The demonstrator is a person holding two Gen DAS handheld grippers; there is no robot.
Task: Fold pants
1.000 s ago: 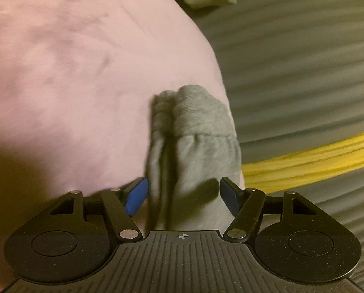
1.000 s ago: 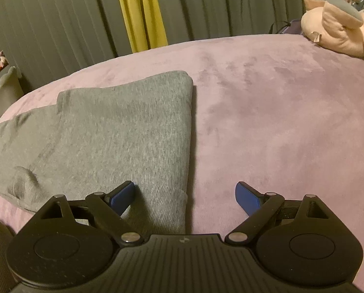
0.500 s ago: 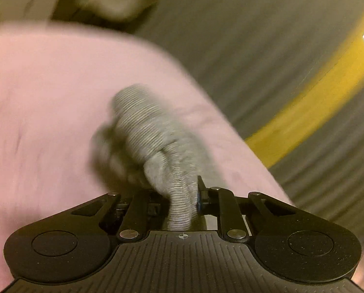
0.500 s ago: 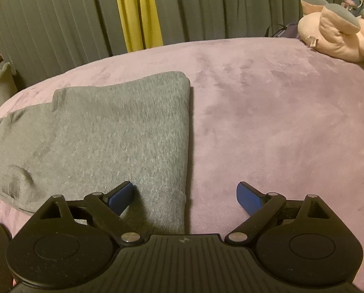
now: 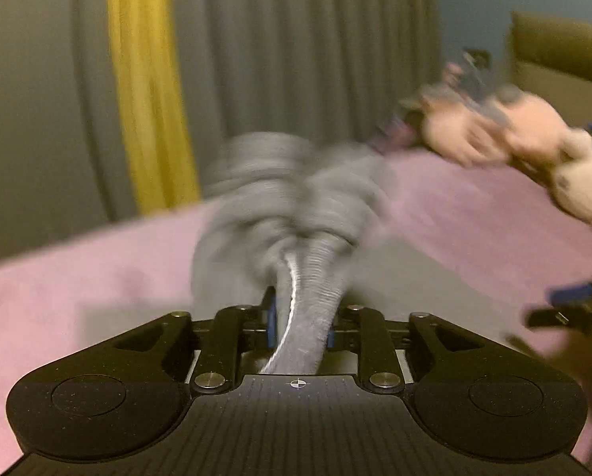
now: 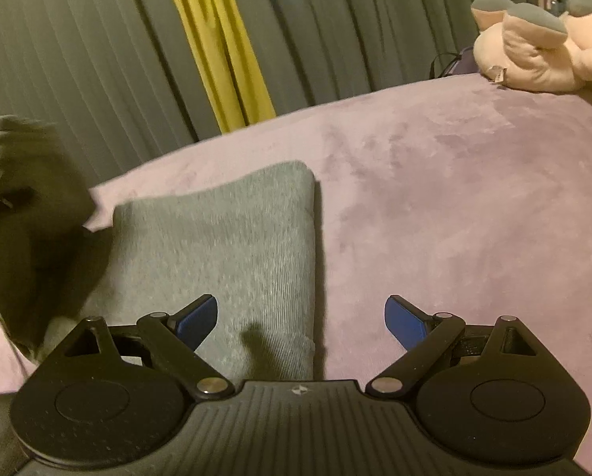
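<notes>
Left gripper [image 5: 300, 321] just clamped the pants [image 6: 232, 254] cuff end and swung it up off the bed's [image 6: 454, 198] left edge, so the fold-over's underway. Right gripper [image 6: 300, 319] hangs wide open over the part lying flat.

No readable text, label, brand, number or sign is showing in either wrist view; the left one is blurring.

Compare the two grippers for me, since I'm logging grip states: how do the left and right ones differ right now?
The left gripper is shut on the ribbed end of the grey knit pants; the right gripper is open and holds nothing. The left one carries its cloth lifted off the pink plush bedcover; the right one hovers over the folded part lying flat. Both have black frames and blue finger pads.
</notes>
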